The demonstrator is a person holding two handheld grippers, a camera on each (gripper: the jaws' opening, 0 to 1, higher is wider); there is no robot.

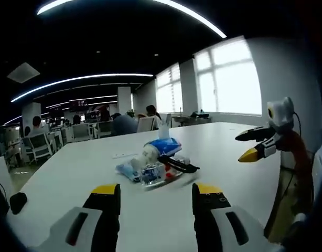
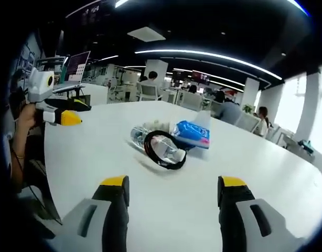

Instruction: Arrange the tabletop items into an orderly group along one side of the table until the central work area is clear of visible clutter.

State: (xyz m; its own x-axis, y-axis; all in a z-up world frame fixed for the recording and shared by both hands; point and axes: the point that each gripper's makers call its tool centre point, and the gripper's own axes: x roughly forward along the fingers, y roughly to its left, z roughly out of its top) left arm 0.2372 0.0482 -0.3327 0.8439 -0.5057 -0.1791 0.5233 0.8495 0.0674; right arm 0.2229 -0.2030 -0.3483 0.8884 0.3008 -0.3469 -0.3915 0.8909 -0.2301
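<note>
Left tool (image 1: pixel 156 195): jaws apart, empty, aimed at cluster toward 12 o'clock.

Cluster, mid-counter (image 1: pixel 72 173); white, smooth, hard:
- Clear plastic bottle (image 2: pixel 150 140), on its side, at 10 o'clock of pile. Judged light, slick, prone to roll; best taken across the body.
- Black cable loop (image 2: pixel 163 149), draped touching bottle. Limp, likely to snag; best pinched at the bundled strands.
- Blue soft pack (image 2: pixel 191 133), at 2 o'clock. Crinkly, yielding, light; best taken at an edge.

Right tool (image 2: pixel 173 195): jaws apart, empty, short of pile.
</note>
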